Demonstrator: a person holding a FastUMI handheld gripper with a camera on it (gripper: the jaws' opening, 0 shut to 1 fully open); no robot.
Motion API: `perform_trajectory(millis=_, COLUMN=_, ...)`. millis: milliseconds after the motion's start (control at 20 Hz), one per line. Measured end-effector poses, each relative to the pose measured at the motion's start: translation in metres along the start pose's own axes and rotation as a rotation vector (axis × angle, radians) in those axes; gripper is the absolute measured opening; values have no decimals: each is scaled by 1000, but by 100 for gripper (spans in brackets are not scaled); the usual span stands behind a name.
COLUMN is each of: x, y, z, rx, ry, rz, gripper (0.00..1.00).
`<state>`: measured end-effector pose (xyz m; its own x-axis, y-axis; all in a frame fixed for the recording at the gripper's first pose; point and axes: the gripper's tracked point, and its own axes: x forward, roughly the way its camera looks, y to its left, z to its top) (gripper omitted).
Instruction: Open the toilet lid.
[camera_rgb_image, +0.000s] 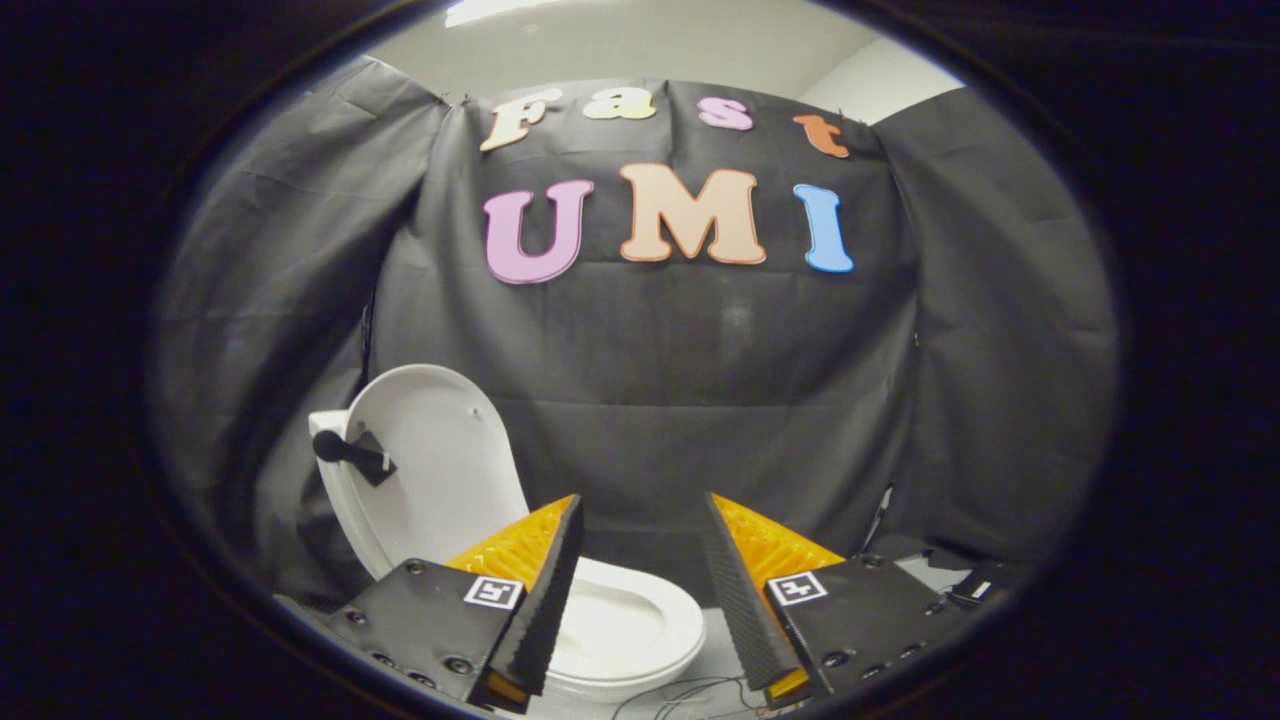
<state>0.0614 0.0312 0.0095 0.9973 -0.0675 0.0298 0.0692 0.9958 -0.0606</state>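
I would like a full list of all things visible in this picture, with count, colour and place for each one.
white plastic toilet lid: one, white, raised upright behind the seat, beyond the fingers.
white oval toilet seat: one, white, down on the bowl, between and just ahead of the fingers.
black knob handle: one, black, fixed on the raised lid.
thin dark cables: a few, dark, on the pale floor beside the toilet.
black cloth wall: one, black, behind the toilet.
claw: one, fingers open, holding nothing, above the seat.

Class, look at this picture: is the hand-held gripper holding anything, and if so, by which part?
Nothing is held. The hand-held gripper is open, its fingers apart with only the toilet seat beyond them; the toilet lid stands raised.
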Motion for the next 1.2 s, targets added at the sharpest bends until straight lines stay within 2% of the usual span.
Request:
perform_trajectory(millis=150, x=-5, y=-8, z=-2, rx=-31, ry=-23, rz=29, gripper=73)
perform_trajectory(millis=300, x=-7, y=-27, z=0, rx=-60, ry=-45, rz=10, gripper=73)
perform_trajectory(millis=700, x=2, y=-44, z=-7, rx=-11, ry=-26, rz=13, gripper=73)
perform_trajectory(millis=850, x=11, y=-41, z=0, rx=2, ry=-44, rz=38, gripper=73)
perform_trajectory(millis=1200, x=4, y=-33, z=-13, rx=-17, ry=42, rz=61, gripper=73)
